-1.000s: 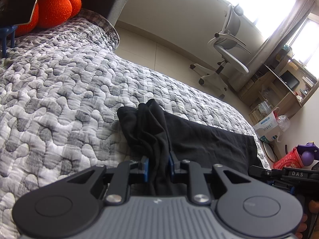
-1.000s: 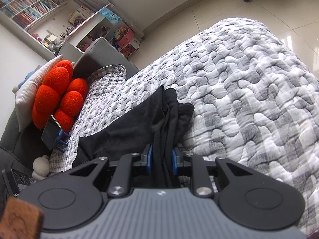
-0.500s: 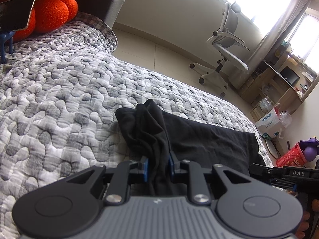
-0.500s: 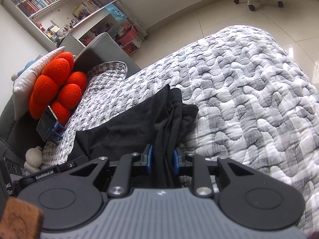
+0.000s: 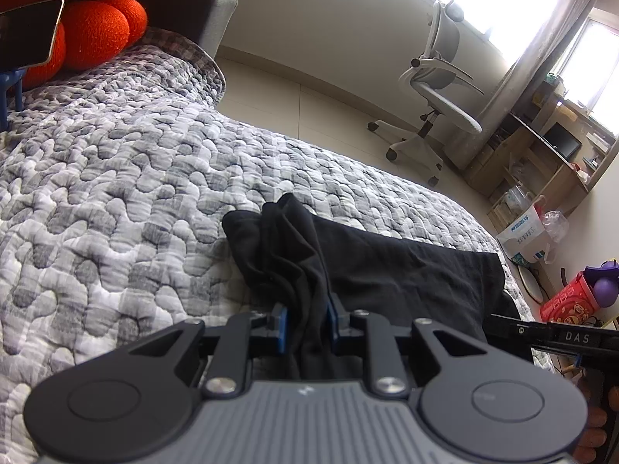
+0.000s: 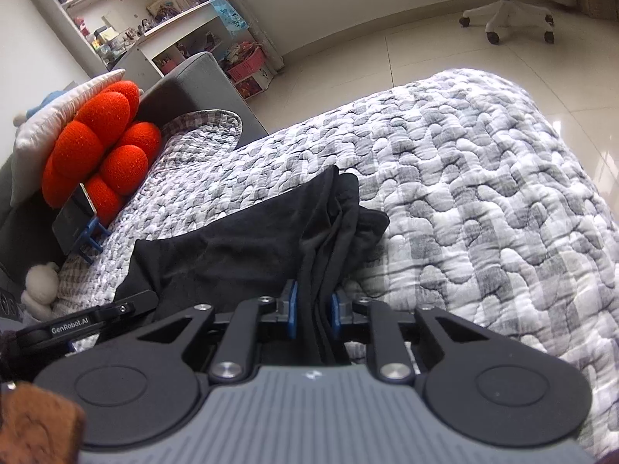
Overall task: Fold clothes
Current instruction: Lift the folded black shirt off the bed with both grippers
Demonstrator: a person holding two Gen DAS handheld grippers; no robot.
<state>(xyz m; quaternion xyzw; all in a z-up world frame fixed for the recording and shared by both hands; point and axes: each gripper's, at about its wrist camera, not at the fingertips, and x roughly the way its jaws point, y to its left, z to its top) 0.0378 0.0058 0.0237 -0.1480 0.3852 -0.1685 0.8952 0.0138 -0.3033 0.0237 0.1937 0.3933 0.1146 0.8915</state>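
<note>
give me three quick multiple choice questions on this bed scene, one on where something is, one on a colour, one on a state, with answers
1. Where does the black garment lie?
A. on the grey quilt
B. on the floor
C. on the office chair

2. What colour is the knobbly cushion at the head of the bed?
A. blue
B. orange-red
C. green

3. What is between the left gripper's fingers?
A. nothing
B. a phone
C. bunched black fabric

Answers:
1. A: the garment spreads across the quilt, with both ends lifted.
2. B: its round lobes are bright orange-red.
3. C: the blue pads press a fold of the cloth; the right gripper is closing on another fold.
</note>
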